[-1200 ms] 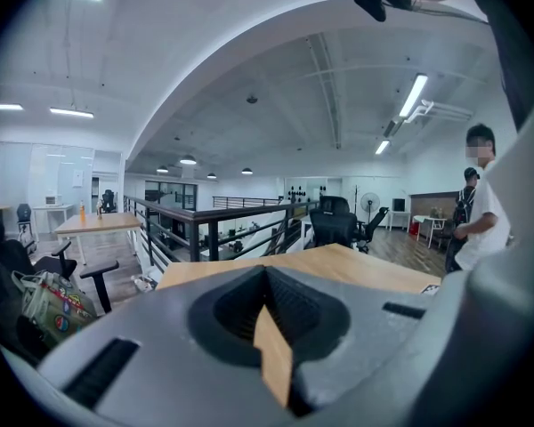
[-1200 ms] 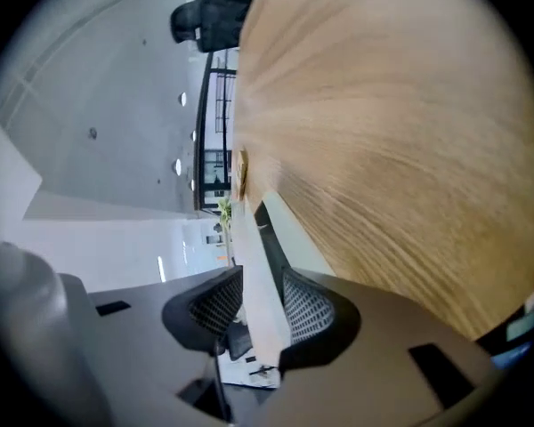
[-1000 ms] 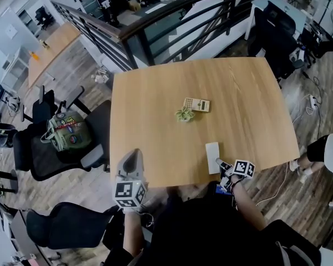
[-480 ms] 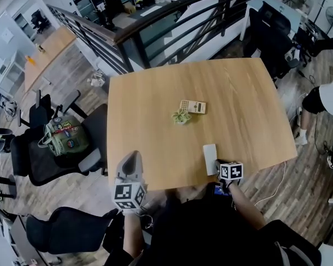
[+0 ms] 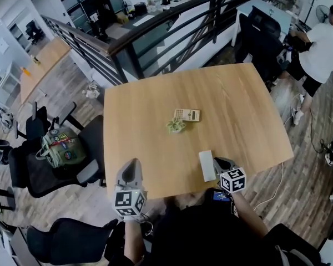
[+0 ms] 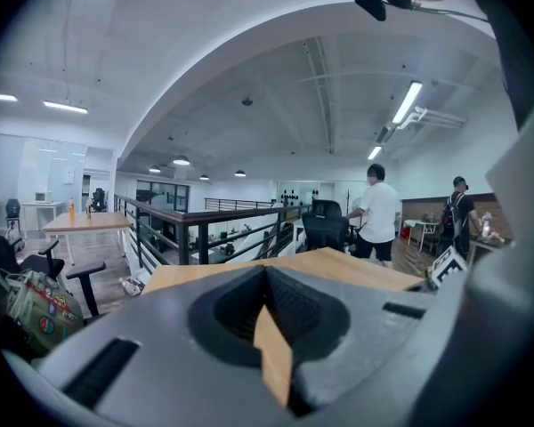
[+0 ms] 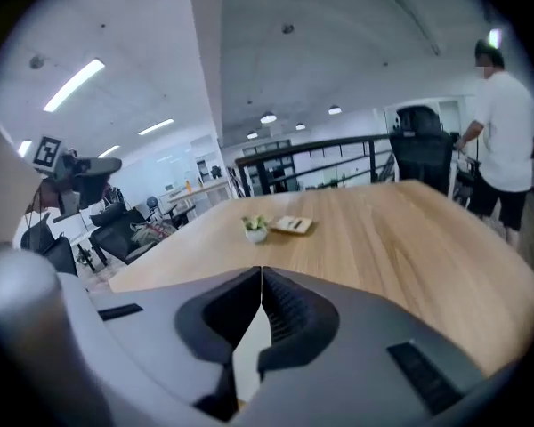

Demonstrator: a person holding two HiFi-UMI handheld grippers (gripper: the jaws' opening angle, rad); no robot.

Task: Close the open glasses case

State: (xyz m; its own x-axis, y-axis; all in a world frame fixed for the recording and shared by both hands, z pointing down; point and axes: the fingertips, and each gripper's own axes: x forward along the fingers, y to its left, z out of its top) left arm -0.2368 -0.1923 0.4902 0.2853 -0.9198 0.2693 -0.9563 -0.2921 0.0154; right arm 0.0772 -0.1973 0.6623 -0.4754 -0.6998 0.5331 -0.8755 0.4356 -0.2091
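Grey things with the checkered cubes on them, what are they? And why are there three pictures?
They are grabbing tools, and a person holds one in each hand. The picture from above comes from a camera on the person's head. In it you see the left gripper and the right gripper at the near edge of a wooden table. The other two pictures come from little cameras riding on each gripper, looking along its jaws. Both pairs of jaws are shut and hold nothing. On the table, a white glasses case lies right beside the right gripper. In the middle sit a tiny potted plant and what looks like a small calculator.
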